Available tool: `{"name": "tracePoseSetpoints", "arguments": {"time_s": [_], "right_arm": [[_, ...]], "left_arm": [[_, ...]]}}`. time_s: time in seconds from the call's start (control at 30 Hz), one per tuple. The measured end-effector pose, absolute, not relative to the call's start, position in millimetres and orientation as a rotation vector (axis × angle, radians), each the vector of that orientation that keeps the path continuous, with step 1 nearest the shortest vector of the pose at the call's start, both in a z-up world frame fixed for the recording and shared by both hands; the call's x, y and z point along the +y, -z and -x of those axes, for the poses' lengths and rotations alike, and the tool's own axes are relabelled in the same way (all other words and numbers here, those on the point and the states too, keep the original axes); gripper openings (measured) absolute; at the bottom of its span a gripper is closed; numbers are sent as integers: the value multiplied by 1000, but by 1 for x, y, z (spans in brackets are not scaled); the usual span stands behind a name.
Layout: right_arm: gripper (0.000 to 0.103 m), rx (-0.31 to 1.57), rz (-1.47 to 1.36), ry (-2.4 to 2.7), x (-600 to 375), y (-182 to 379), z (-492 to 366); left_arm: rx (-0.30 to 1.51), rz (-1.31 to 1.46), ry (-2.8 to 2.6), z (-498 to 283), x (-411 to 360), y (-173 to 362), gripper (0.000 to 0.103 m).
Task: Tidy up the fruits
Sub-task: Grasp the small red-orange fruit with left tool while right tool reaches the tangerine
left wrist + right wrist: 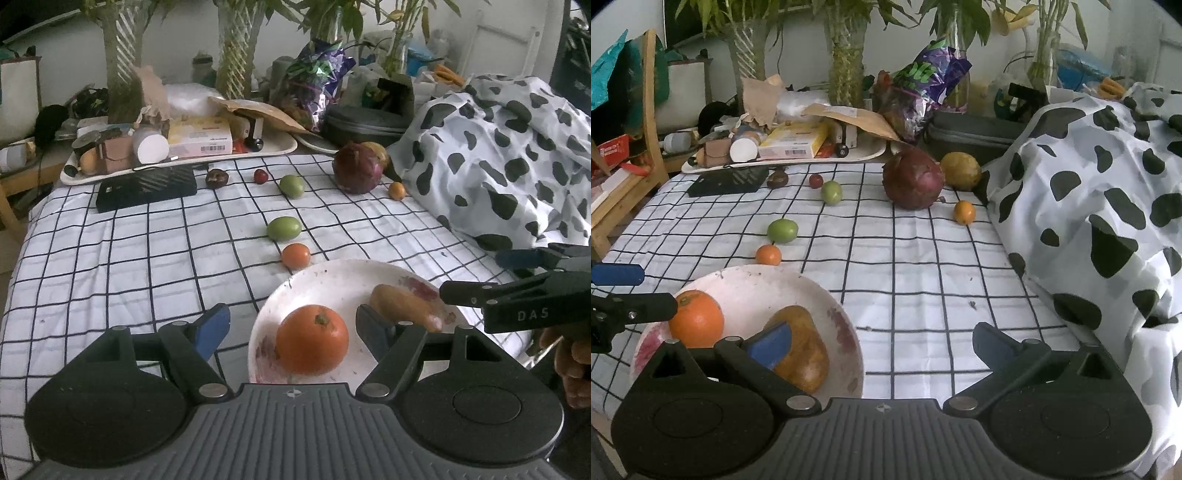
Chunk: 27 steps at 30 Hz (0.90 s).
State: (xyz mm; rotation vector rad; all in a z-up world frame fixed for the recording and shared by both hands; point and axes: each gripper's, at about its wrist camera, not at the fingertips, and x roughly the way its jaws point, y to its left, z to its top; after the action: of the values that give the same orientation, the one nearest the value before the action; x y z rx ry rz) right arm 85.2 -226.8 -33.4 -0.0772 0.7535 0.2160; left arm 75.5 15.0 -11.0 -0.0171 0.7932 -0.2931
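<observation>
A white bowl (332, 280) (757, 284) on the checked cloth holds an orange (312, 339) (696, 318) and a brown mango (404, 306) (805, 347). My left gripper (291, 326) is open, its fingers on either side of the orange just above the bowl. My right gripper (882, 341) is open and empty beside the bowl's right rim; it shows in the left wrist view (476, 277). Loose on the cloth lie a small orange fruit (295, 256) (768, 254), two green fruits (283, 228) (291, 185), a small red fruit (260, 176), a dark fruit (217, 178), a purple round fruit (357, 168) (912, 179), a yellow fruit (960, 170) and a small orange one (396, 190) (964, 212).
A cow-print blanket (509, 158) (1108, 203) is heaped along the right. A black flat box (146, 188) and a cluttered white tray (177, 147) sit at the back, with plant vases and a purple foil bag (317, 77) behind. A wooden chair (646, 122) stands at left.
</observation>
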Motion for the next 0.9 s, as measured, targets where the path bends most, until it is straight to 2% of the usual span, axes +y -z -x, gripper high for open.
{"name": "tracePoseSetpoints", "arguments": {"time_s": [0.7,0.83,0.9], "right_arm": [[103,745,148,-205,-226,40,-144],[103,748,164,-208,-225,42,-155],[103,747,172,-209,-225,43,-160]], "left_arm": [[882,54,408,-160,16,33,72],[923,75,433,-176,13,40,55],[940,82,438,-184,13,44,54]]}}
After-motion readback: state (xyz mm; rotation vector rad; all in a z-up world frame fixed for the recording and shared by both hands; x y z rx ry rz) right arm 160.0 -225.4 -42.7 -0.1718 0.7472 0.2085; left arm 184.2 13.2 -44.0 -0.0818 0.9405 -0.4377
